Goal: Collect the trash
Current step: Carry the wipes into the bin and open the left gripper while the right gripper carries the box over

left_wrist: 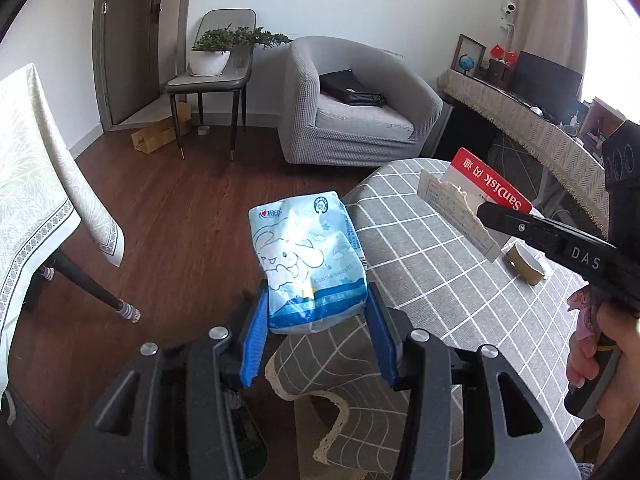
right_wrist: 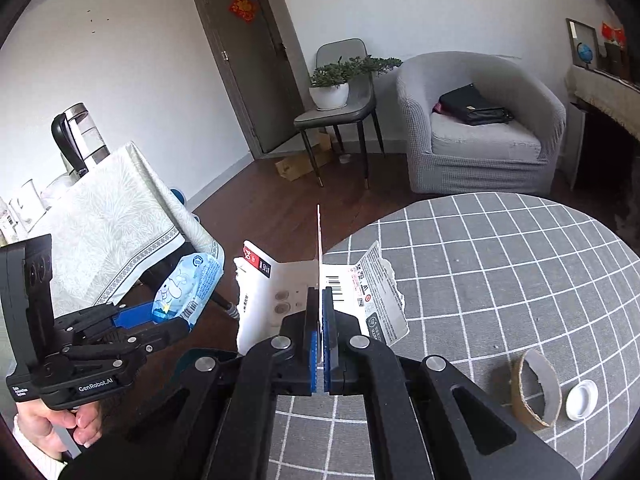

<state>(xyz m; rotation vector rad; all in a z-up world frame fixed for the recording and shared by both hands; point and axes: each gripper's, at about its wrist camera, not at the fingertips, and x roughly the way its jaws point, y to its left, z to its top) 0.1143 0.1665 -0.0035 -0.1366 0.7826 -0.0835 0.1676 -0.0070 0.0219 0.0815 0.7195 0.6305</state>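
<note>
Above checked tablecloth (right_wrist: 500,260), card packaging (right_wrist: 280,280) in right gripper (right_wrist: 320,300)

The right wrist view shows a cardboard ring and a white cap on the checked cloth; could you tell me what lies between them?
Nothing: between the cardboard ring and the white cap only bare checked cloth shows, in the right wrist view.

A round table (right_wrist: 520,280) under a grey cloth with a white grid carries the things. On it, near the right edge in the right wrist view, a cardboard tape core (right_wrist: 534,394) rests tilted on its side — just beside it lies a small white cap (right_wrist: 582,398), apart from the core. The cloth's lace-trimmed hem (left_wrist: 320,420) hangs over the table's edge.
</note>
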